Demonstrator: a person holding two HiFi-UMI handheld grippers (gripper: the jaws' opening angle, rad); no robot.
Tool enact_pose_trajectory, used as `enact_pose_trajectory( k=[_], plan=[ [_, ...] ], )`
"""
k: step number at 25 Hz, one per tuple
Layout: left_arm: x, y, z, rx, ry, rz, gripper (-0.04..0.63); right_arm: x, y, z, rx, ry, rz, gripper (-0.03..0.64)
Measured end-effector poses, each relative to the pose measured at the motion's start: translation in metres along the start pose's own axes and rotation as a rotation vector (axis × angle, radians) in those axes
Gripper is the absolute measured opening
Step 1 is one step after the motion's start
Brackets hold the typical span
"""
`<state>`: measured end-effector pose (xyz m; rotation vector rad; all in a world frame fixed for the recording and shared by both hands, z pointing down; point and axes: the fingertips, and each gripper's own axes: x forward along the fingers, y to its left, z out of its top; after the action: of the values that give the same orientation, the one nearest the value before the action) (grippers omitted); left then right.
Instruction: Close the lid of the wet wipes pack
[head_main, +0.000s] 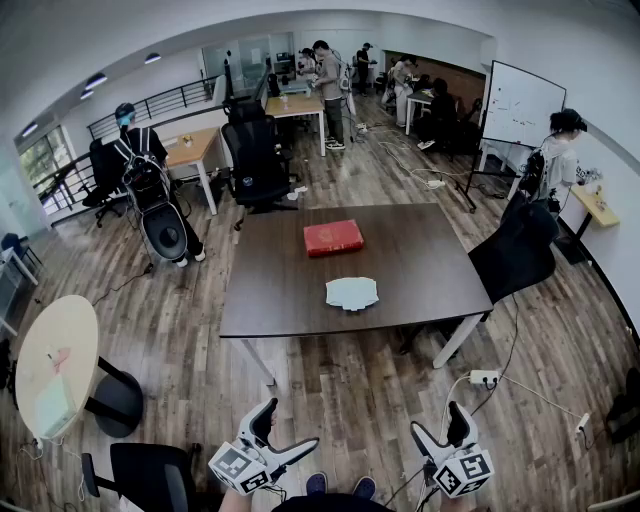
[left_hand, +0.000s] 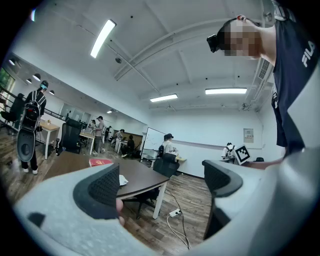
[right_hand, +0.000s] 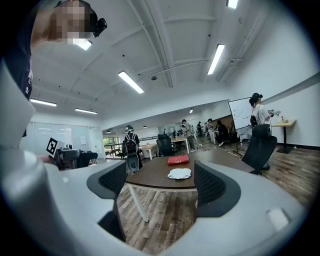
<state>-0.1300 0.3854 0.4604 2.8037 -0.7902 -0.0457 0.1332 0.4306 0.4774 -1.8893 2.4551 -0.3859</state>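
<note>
Both grippers were nowhere near the job here. The left gripper (head_main: 292, 424) and right gripper (head_main: 435, 418) hung well short of the table (head_main: 280, 310), jaws apart with nothing between them. The pale wet wipes pack (head_main: 352, 293) sat toward the tabletop's near edge, around mid-width, with a red box (head_main: 333, 237) behind it. The lid was too small to make out. I'd step in first, steady the pack with one gripper, then press the lid flat with the other.

The wet wipes pack (head_main: 352, 293) lies on the table (head_main: 270, 300), towards its near edge; a flat box (head_main: 333, 238) lies behind it, apart; an office chair (head_main: 515, 255) stands at the table's right; a round table (head_main: 55, 365) stands well to the left; the left gripper (head_main: 290, 425) and right gripper (head_main: 437, 418) are side by side, well before the table.
</note>
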Motion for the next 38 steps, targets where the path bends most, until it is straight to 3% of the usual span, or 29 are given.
enact_pose_trajectory(
  k=[14, 27, 31, 38],
  plan=[
    [-0.016, 0.021, -0.003, 0.011, 0.014, -0.027, 0.517, 0.013, 0.025, -0.009, -0.056, 0.022, -0.032, 0.436],
    [-0.033, 0.048, 0.0, 0.007, 0.011, -0.086, 0.517, 0.032, 0.055, -0.009, -0.066, -0.024, -0.1, 0.439],
    [-0.039, 0.056, -0.006, -0.004, 0.023, -0.099, 0.525, 0.029, 0.059, -0.015, -0.075, -0.027, -0.147, 0.396],
    [-0.028, 0.061, -0.001, -0.019, -0.004, -0.127, 0.531, 0.036, 0.058, -0.019, -0.07, -0.009, -0.142, 0.422]
  ],
)
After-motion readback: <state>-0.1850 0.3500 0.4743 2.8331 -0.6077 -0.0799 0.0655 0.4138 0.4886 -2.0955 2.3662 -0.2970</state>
